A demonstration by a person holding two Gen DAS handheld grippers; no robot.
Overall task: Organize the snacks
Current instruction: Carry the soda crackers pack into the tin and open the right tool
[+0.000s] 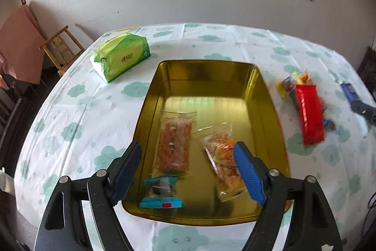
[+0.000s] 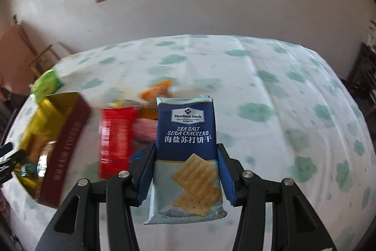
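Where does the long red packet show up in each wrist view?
Left wrist: red packet lies right of centre on the tablecloth, right of the gold tin.
Right wrist: red packet, blurred, left of centre, between the tin and the held crackers.
Shared landmark: the gold tin.

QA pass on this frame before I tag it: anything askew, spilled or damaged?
Nothing spilled or damaged. The three packets in the gold tin lie loosely: the clear shrimp-cracker packet sits at a slant to the bar packet, the teal one crosswise. The right gripper holds the soda cracker pack upright.
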